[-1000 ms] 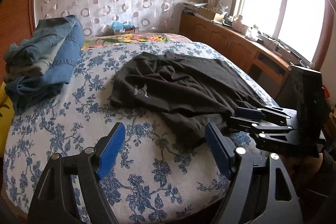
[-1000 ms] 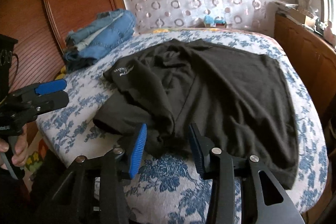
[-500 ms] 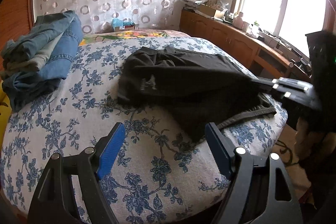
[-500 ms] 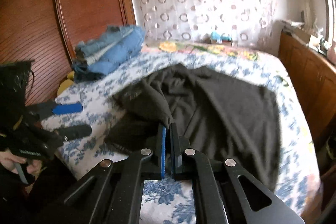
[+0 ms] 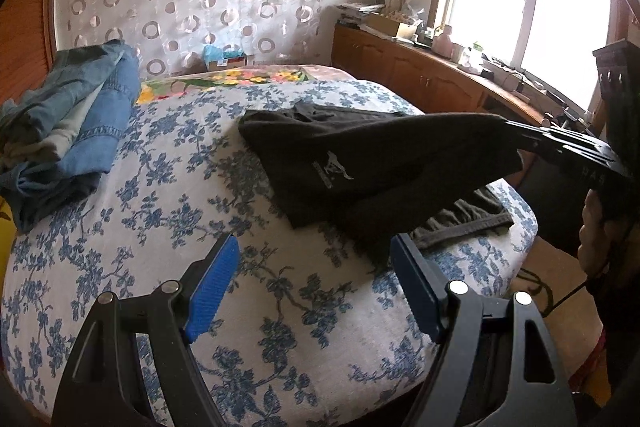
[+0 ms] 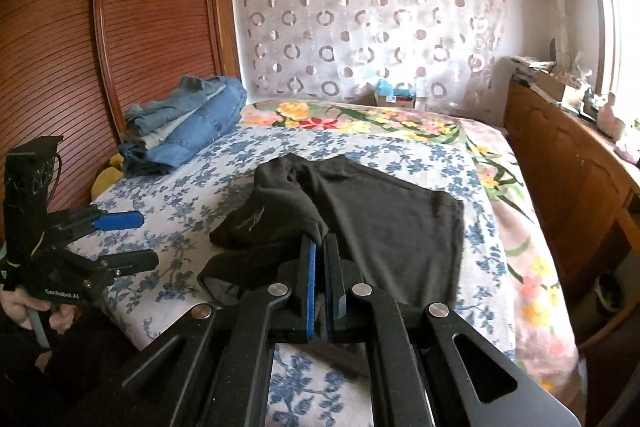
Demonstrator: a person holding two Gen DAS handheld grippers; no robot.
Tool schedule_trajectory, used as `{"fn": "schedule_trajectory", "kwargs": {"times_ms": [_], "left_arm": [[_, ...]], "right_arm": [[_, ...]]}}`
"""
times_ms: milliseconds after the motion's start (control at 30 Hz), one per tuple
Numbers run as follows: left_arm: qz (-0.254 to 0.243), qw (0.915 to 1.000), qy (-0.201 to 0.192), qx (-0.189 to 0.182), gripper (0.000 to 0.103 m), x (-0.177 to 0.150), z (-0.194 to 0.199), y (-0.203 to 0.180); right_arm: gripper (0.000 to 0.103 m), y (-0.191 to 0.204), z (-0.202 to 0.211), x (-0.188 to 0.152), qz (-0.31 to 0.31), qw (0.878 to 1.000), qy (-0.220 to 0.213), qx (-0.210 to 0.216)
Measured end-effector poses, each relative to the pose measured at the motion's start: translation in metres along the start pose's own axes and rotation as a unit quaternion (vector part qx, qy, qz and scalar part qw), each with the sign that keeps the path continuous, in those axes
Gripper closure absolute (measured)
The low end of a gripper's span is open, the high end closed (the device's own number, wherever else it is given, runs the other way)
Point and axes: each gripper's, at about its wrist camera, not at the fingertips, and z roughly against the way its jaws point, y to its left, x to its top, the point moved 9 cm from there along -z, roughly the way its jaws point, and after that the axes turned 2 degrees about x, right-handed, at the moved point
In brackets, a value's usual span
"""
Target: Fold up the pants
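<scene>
Black pants (image 5: 360,163) with a small white logo lie on the bed with the blue-flowered sheet (image 5: 160,211). My right gripper (image 6: 320,247) is shut on a bunched edge of the pants (image 6: 360,227) and holds it lifted and stretched above the bed; it also shows at the right of the left wrist view (image 5: 516,137). My left gripper (image 5: 312,267) is open and empty, low over the sheet, just in front of the pants' near edge; it shows at the left of the right wrist view (image 6: 132,239).
A pile of folded blue jeans (image 5: 68,123) lies at the bed's far left by the wooden headboard (image 6: 80,67). A wooden cabinet (image 5: 420,75) with clutter runs under the window on the right. A floral cover (image 6: 400,123) lies at the far end.
My right gripper closed on the pants' near edge and lifted it up and back, pulling the fabric off the bed's front. My left gripper stayed open and shifted a little.
</scene>
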Motion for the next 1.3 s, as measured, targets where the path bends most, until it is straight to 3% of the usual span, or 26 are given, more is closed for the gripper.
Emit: {"fn": "schedule_trajectory", "kwargs": {"times_ms": [433, 1033, 1300], "left_arm": [[-0.025, 0.9996, -0.003, -0.013, 0.024, 0.011, -0.011, -0.032], [-0.031, 0.9992, 0.006, -0.024, 0.024, 0.013, -0.025, -0.045], [-0.038, 0.9986, 0.013, -0.033, 0.024, 0.021, -0.041, -0.049]], "right_arm": [[0.1, -0.02, 0.018, -0.01, -0.008, 0.999, 0.002, -0.031], [0.1, -0.044, 0.0, -0.052, -0.054, 0.996, 0.06, -0.049], [0.1, -0.051, -0.002, -0.053, -0.074, 0.993, 0.073, -0.048]]}}
